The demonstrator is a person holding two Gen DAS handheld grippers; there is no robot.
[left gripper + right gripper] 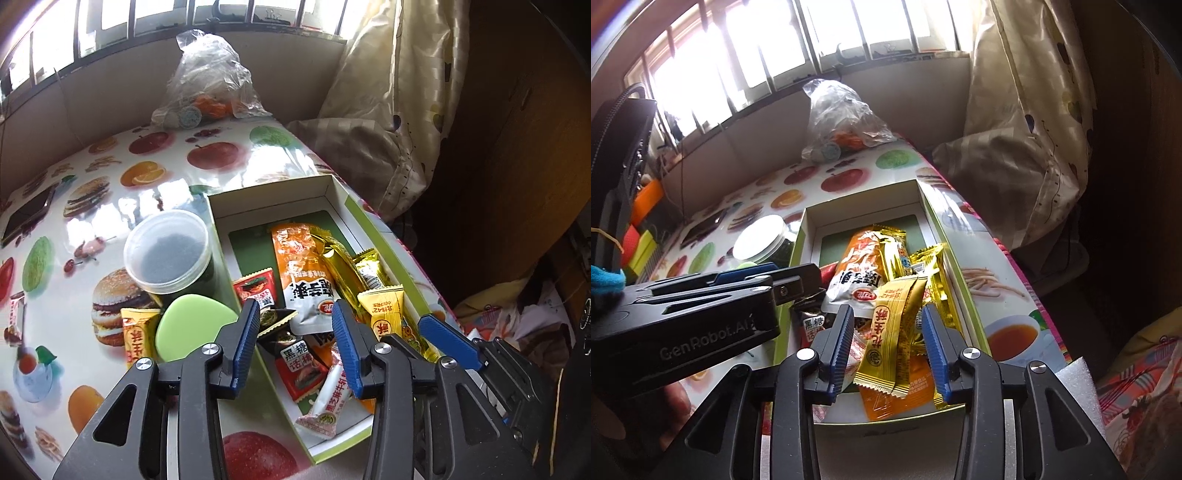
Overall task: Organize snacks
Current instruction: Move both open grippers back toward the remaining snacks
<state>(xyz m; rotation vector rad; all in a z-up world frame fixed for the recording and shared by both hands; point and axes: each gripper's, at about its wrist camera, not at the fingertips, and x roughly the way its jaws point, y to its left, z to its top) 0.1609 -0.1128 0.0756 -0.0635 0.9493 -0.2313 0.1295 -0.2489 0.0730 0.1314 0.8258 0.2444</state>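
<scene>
Both grippers hang over the open cardboard box (pixel 334 186), which stands on the table (pixel 110 206) with its fruit-and-burger cloth. The box already holds many snack packets.

The left gripper (pixel 297 334) has its jaws partly open, and no packet is pressed between the pads. Just below and ahead of its jaws lie a small dark triangular packet (pixel 277 319) and the white and orange pouch (pixel 303 273). Outside its left jaw, on the table and not in the box, lie a yellow snack packet (pixel 136 338), a green flat lid (pixel 192 326) and a round plastic jar (pixel 168 251).

The right gripper (pixel 888 345) is about half open as well. A yellow peanut candy packet (pixel 892 339) stands between its jaws, on top of the pile, but there is a gap on each side, so I judge that the pads do not press it.

In my judgement the step in hand is the dropping of packets into the box. The next move probably calls for the left gripper to go to the yellow snack packet beside its left jaw, open wider and close on its flat sides. Another small packet (pixel 16 319) lies far to the left, near the table edge.
</scene>
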